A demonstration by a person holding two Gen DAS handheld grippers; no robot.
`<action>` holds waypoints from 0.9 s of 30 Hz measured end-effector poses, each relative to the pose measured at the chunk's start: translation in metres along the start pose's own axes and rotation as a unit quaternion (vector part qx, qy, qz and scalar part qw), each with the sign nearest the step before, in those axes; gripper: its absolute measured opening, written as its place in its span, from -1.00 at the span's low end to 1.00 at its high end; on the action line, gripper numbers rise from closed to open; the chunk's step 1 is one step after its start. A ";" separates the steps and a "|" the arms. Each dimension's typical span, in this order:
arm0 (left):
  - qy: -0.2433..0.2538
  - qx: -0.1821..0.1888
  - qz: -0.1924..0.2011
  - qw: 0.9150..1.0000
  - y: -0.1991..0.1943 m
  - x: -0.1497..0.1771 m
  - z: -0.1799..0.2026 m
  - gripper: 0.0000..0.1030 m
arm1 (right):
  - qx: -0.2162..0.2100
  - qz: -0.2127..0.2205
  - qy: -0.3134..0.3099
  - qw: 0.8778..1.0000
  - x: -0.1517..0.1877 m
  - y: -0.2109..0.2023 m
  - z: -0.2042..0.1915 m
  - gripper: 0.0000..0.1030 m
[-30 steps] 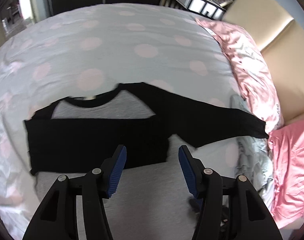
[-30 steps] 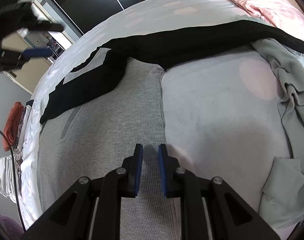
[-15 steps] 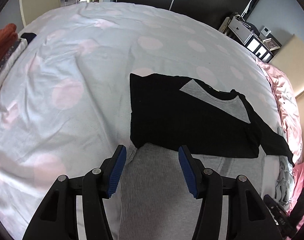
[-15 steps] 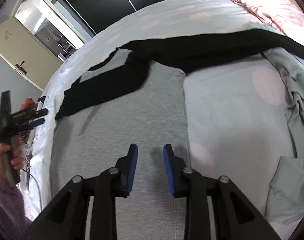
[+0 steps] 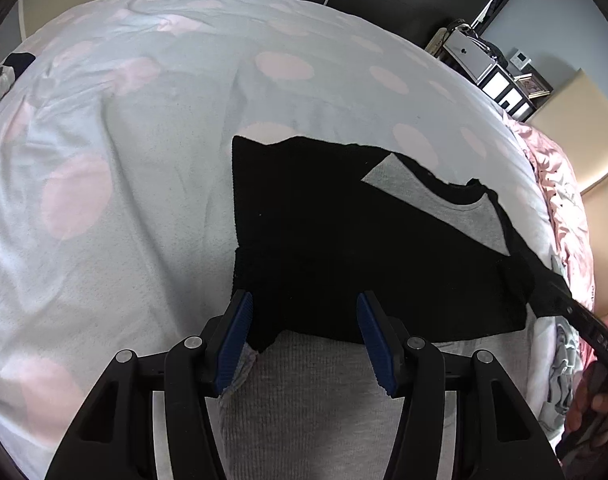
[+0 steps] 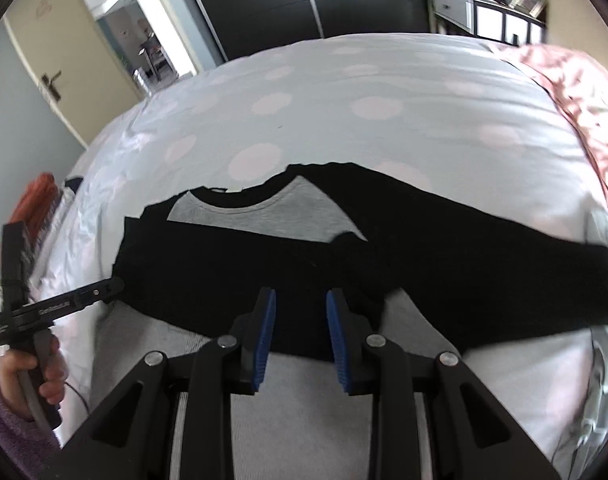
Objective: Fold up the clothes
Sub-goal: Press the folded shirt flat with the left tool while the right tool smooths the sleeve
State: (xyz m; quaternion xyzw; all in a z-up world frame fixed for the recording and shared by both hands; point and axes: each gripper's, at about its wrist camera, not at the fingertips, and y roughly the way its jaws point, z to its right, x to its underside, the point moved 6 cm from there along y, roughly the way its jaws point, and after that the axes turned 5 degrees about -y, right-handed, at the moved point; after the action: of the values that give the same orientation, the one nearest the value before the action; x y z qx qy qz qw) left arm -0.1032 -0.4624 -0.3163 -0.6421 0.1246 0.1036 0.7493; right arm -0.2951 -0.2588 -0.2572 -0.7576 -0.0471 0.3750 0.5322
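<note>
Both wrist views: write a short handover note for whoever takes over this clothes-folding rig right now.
Left claw: open, holding nothing, over the left edge of the shirt where the folded black sleeve lies across the grey body.
Right claw: partly open, holding nothing, above the middle of the shirt.
The shirt lies flat on the spotted bedsheet.
Done: one black sleeve is folded in across the chest.
Left: the other sleeve is stretched out to the right; fold it in, then fold the body. A crumpled light grey garment waits at the right.
</note>
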 end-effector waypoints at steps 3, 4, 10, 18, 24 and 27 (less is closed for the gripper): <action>0.000 -0.010 -0.002 1.000 0.005 0.000 -0.007 0.08 | 0.063 -0.013 -0.015 0.998 -0.003 0.025 0.003 -0.49; -0.004 -0.015 -0.003 1.000 0.007 0.000 -0.011 0.08 | 0.064 -0.023 -0.013 0.998 -0.001 0.033 0.006 -0.49; -0.034 0.009 -0.014 0.999 0.009 0.002 -0.021 0.08 | 0.080 -0.013 -0.007 0.997 0.011 0.020 0.024 -0.80; -0.054 0.015 -0.023 0.998 0.002 0.006 -0.028 0.00 | 0.122 -0.025 0.039 0.991 0.064 -0.048 0.082 -0.83; -0.064 0.003 -0.017 0.998 -0.010 0.003 -0.036 0.00 | 0.118 -0.038 0.114 0.986 0.078 -0.066 0.125 -0.79; -0.067 0.004 -0.014 0.998 -0.011 0.001 -0.036 0.00 | 0.075 -0.019 0.126 0.989 0.061 -0.069 0.125 -0.54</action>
State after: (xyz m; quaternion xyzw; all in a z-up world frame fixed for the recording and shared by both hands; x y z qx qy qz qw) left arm -0.1006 -0.4996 -0.3115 -0.6328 0.0652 0.1352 0.7596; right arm -0.3062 -0.1047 -0.2494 -0.7559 0.0347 0.2686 0.5960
